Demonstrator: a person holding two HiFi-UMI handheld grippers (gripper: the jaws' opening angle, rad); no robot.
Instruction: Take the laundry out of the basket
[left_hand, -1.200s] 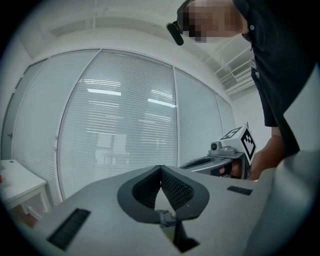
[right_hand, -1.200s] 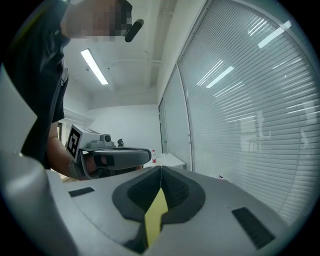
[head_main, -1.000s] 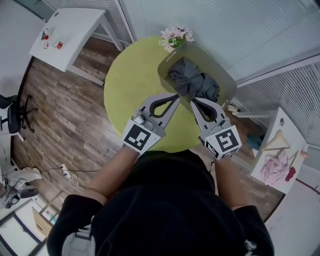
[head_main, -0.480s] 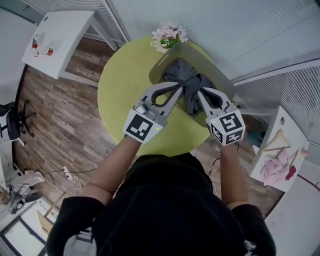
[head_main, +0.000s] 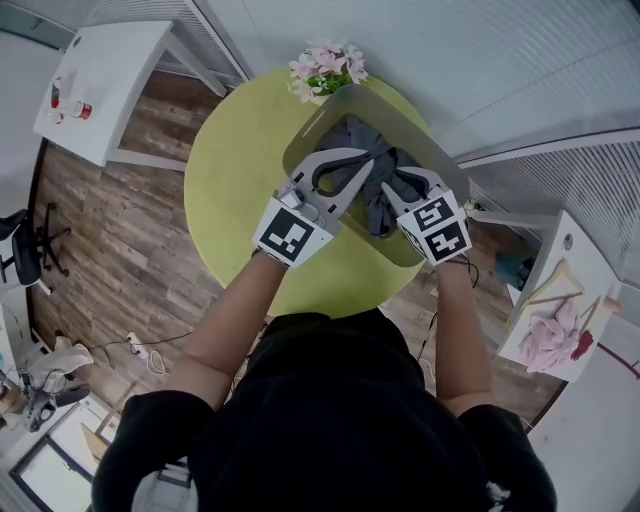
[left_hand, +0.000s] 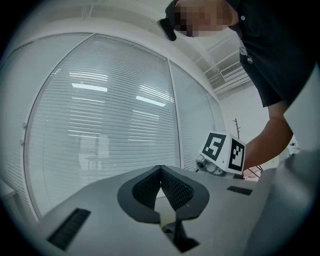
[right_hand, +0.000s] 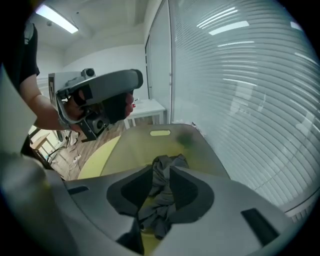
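Head view shows what has changed: both of your tongs, over the near part of the yellow-green counter (head_main: 240, 180) a second ago, now reach over the basket (head_main: 398, 104), and your right tongs (head_main: 392, 188) have tipped steeply down toward the grey laundry (head_main: 345, 135). Your right tongs' jaws have just been opening from closed; in the right gripper view they stand slightly spread, with a twisted fold of the grey cloth showing in the gap, though no pinch is on it yet. Your left tongs (head_main: 365, 160) point level across the basket with their jaws pressed together and nothing between them. That reads to me as the approach finished and the first grab about to start, with all the laundry still in the basket. The laundry lies as 1 crumpled heap on the basket floor; its long axis follows the basket's length, from the corner by the flowers (head_main: 325, 68) toward the near right end, and the fold under your right tongs runs away from you along the same line.
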